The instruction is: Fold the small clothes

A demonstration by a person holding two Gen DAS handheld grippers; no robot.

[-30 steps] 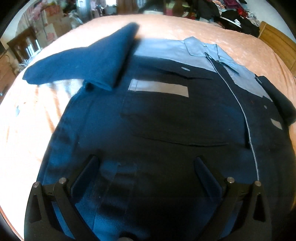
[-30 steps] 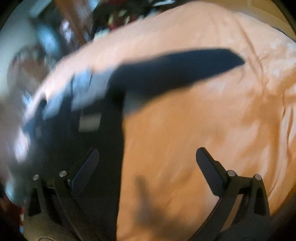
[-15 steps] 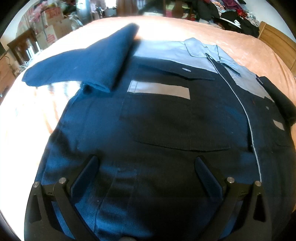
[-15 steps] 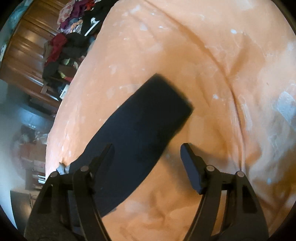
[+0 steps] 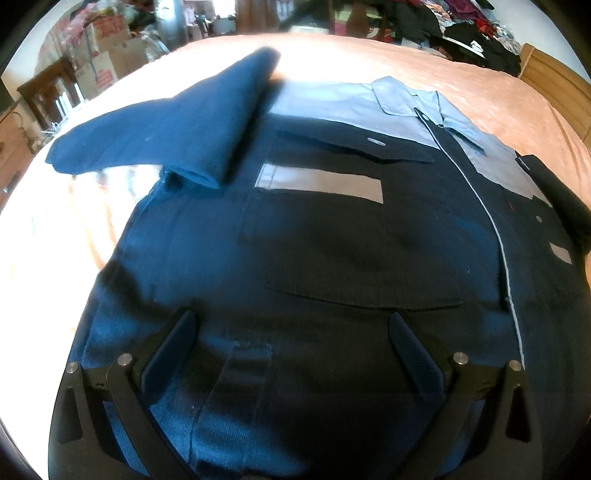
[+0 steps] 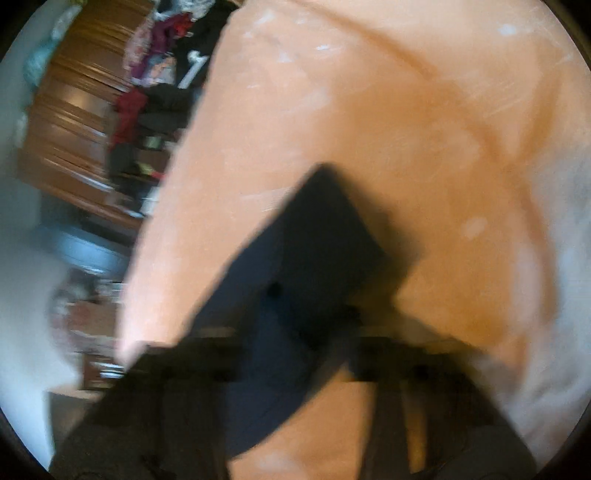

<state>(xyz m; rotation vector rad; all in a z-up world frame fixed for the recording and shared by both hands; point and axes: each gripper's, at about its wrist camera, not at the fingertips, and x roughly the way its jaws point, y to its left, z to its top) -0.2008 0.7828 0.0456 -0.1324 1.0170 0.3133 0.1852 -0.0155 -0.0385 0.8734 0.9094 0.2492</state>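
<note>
A dark navy work shirt (image 5: 332,236) with a light blue yoke and collar (image 5: 406,98) lies face up and buttoned on an orange bedspread (image 5: 491,96). Its left sleeve (image 5: 177,133) is spread out to the side, and grey reflective strips cross the chest. My left gripper (image 5: 291,325) hovers open over the shirt's lower front, with nothing between its fingers. In the right wrist view, heavy blur covers my right gripper (image 6: 314,332). The shirt's other dark sleeve (image 6: 310,236) runs between its fingers, which look close together; whether they grip it is unclear.
Cardboard boxes (image 5: 107,62) and a dark wooden chair (image 5: 48,96) stand beyond the bed's far left. A pile of clothes (image 5: 461,26) lies at the far right by a wooden headboard (image 5: 554,85). Wooden furniture with clothes (image 6: 122,122) shows beside the bed.
My left gripper has barely moved over the shirt. My right gripper swung to the right sleeve's cuff, came down over it, and its fingers narrowed around it.
</note>
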